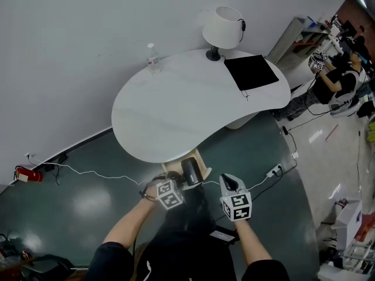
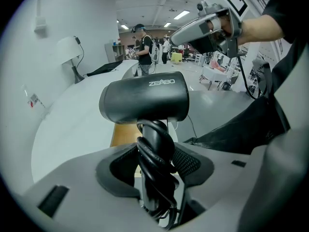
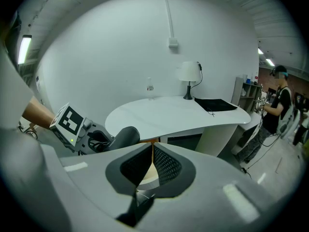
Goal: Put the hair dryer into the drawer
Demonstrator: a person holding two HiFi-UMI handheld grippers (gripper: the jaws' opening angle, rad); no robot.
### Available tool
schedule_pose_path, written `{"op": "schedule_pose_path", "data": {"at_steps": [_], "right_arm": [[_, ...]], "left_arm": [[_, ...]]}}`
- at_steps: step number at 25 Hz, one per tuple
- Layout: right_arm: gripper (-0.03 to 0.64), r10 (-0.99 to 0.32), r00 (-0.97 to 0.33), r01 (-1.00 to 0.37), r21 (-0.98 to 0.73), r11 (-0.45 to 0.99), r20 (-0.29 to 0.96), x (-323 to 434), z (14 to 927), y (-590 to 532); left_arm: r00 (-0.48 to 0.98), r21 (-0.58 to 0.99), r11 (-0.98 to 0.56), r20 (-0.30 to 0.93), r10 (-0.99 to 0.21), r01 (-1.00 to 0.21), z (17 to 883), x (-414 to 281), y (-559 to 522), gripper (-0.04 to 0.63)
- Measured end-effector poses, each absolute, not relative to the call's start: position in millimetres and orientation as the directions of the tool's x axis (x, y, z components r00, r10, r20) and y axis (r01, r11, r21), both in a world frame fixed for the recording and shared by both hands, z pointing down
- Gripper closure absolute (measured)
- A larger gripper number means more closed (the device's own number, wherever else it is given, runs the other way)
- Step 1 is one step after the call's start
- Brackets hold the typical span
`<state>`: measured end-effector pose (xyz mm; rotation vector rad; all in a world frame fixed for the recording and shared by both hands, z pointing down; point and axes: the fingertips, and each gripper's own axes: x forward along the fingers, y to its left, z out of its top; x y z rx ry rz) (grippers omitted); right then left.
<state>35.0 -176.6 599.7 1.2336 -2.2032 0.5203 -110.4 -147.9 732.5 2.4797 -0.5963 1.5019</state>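
Observation:
A black hair dryer (image 1: 190, 170) with its cord wound round the handle is held upright just off the near edge of the white table (image 1: 176, 116). My left gripper (image 1: 180, 184) is shut on that handle. In the left gripper view the dryer's barrel (image 2: 145, 100) lies crosswise above the jaws of the left gripper (image 2: 154, 154). A light wooden drawer (image 1: 197, 157) stands open under the table edge, right behind the dryer. My right gripper (image 1: 229, 183) hovers to the dryer's right, shut and holding nothing. The right gripper view shows the right gripper (image 3: 151, 156) and, at its left, the dryer (image 3: 123, 137).
On the table stand a white lamp (image 1: 222, 27), a black mat (image 1: 251, 71) and a water bottle (image 1: 153, 58). A white cable and a power strip (image 1: 274, 170) lie on the dark floor. A person (image 1: 337, 84) with grippers works at the far right.

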Motion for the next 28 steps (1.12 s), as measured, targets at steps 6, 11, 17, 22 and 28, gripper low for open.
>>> {"op": "schedule_pose_path", "data": {"at_steps": [6, 11, 17, 22, 28], "right_arm": [[0.611, -0.642, -0.406, -0.871, -0.063, 0.486, 0.65, 40.5, 606.9, -176.4], [0.611, -0.633, -0.401, -0.871, -0.062, 0.487, 0.662, 39.1, 611.1, -174.4], [0.611, -0.626, -0.396, -0.875, -0.069, 0.48, 0.672, 43.1, 615.6, -172.6], [0.611, -0.619, -0.387, -0.879, -0.071, 0.471, 0.683, 47.8, 623.0, -172.9], [0.611, -0.611, -0.385, -0.882, -0.081, 0.465, 0.692, 51.8, 632.4, -172.6]], "left_arm": [[0.415, -0.027, -0.917, 0.886, -0.207, -0.399, 743.9, -104.9, -152.5, 0.376], [0.405, -0.021, -0.923, 0.895, -0.188, -0.383, 759.5, -104.1, -158.6, 0.376], [0.387, -0.01, -0.925, 0.906, -0.169, -0.379, 774.1, -103.4, -164.2, 0.376], [0.37, 0.0, -0.931, 0.917, -0.146, -0.365, 786.5, -104.9, -166.0, 0.376], [0.351, 0.013, -0.933, 0.928, -0.122, -0.36, 802.9, -104.6, -168.8, 0.376]]}}
